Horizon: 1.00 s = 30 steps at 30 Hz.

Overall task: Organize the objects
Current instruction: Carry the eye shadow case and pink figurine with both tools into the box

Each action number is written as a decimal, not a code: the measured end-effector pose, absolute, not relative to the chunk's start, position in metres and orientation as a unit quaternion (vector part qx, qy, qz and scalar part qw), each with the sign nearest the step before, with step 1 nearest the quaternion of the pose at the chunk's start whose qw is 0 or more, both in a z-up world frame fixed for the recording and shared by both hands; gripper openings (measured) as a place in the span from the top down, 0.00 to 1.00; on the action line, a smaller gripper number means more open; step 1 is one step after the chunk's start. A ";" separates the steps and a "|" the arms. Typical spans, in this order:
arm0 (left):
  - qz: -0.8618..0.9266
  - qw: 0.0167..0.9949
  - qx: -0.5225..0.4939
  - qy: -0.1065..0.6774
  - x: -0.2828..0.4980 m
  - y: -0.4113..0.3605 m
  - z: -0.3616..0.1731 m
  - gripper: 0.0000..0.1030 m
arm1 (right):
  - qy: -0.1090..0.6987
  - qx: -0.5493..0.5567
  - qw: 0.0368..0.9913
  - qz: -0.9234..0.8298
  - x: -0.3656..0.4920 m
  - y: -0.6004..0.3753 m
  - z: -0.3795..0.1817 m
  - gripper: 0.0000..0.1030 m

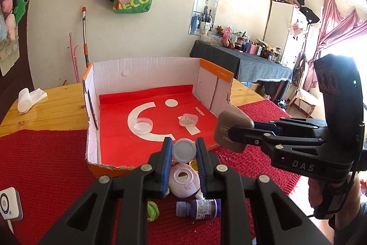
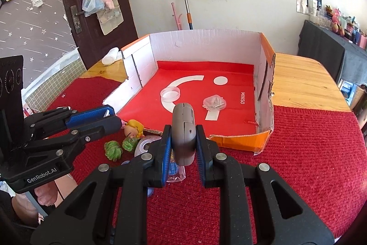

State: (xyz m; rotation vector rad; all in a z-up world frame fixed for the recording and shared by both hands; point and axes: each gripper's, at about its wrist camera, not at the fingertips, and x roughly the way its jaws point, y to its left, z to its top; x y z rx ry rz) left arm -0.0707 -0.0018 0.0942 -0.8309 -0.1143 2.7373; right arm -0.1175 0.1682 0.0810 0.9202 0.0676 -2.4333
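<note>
My left gripper (image 1: 184,144) is shut on a round pale grey lid (image 1: 184,150), held just above the near edge of the open cardboard box (image 1: 146,72). My right gripper (image 2: 183,131) is shut on a grey eyeshadow compact (image 2: 184,133), held on edge in front of the same box (image 2: 206,45). In the left wrist view that compact (image 1: 229,130) hangs at the box's right front corner. On the box's red lining lie a clear round dish (image 2: 170,93) and a small clear plastic case (image 2: 214,103).
On the red knitted mat (image 2: 309,153) before the box lie a pink round case (image 1: 183,183), a purple bottle (image 1: 199,208), green tufts (image 2: 112,148), a yellow-haired figurine (image 2: 133,128) and a clear item with a blue label (image 2: 175,170). A white device (image 1: 9,206) sits at the left.
</note>
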 end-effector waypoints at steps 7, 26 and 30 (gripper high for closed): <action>0.950 0.126 -0.284 -0.031 -0.090 -0.005 0.095 0.79 | 0.038 0.341 0.266 -0.901 -0.133 0.162 0.082 0.82; 0.939 0.111 -0.323 -0.036 -0.139 -0.016 0.063 0.79 | 0.074 0.377 0.252 -0.888 -0.177 0.144 0.056 0.82; 0.936 0.109 -0.331 -0.035 -0.146 -0.016 0.057 0.79 | 0.085 0.380 0.248 -0.887 -0.182 0.141 0.052 0.82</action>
